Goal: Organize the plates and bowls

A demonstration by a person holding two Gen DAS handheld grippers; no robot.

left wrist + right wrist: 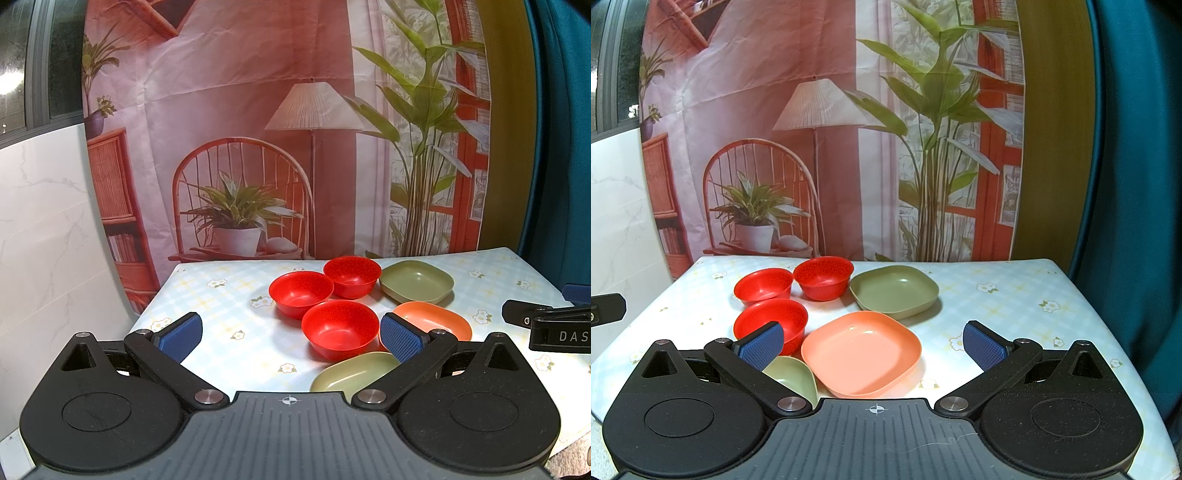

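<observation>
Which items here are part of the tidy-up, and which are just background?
Job items:
- three red bowls
- far green plate
- orange plate
- near green plate

Just there:
- floral tablecloth
- printed backdrop
- teal curtain

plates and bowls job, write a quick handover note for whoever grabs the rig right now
Left gripper: jaws open, empty, above the near table edge.
Right gripper: jaws open, empty, facing the orange plate.
On the table: three red bowls clustered at left, all separate. Far green plate behind the orange one; near green plate at the front, partly hidden.
Done: nothing stacked yet.
Left: nest the bowls, stack the plates.
</observation>
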